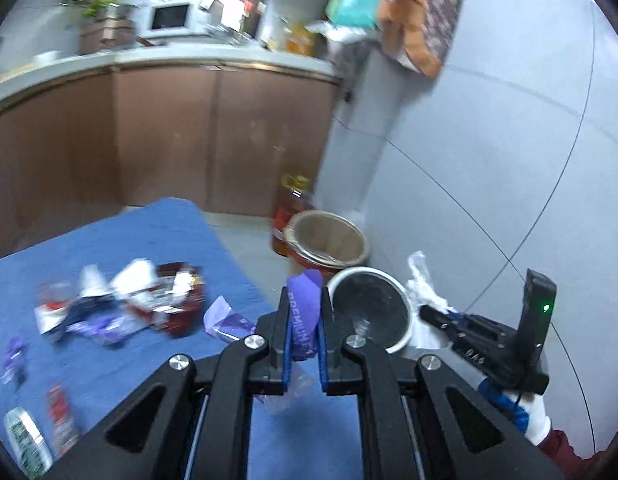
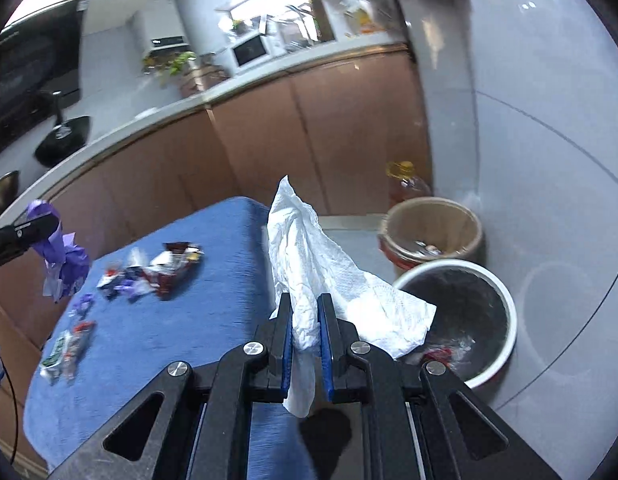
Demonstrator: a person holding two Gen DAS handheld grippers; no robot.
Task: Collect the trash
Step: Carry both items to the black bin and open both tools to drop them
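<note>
My right claw (image 2: 305,320), clenched on a crumpled paper towel (image 2: 309,256), is nearer the white-rimmed bin (image 2: 505,304), just right on the floor. My left claw (image 1: 305,320) grips a purple wrapper (image 1: 305,304), the bin beyond its tips, slightly right.

Left claw (image 1: 305,312) clamps purple wrapper (image 1: 305,300) near white-rimmed bin (image 1: 371,310).

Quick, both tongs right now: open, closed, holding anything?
Left tongs: closed on a purple wrapper.
Right tongs: closed on a white paper towel.
</note>
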